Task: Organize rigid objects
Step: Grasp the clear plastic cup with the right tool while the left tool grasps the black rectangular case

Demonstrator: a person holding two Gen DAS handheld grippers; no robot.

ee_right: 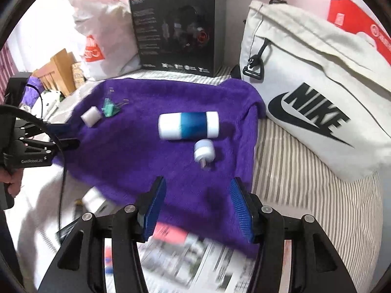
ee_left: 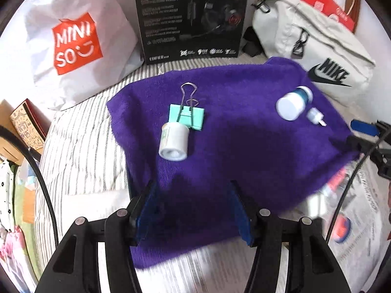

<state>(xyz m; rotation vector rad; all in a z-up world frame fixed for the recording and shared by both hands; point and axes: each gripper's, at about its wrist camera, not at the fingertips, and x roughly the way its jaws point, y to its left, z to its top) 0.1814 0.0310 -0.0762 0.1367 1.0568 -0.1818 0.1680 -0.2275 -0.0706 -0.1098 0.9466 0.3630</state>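
Plainly, MINISO bag [ee_left: 73, 44], EDIFIER box [ee_left: 193, 17], NIKE pouch [ee_right: 315, 102]

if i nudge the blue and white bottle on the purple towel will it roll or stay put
The blue and white bottle lies on its side, so a sideways nudge would likely roll it. The fuzzy purple towel should slow it. It looks like rigid plastic, probably light.
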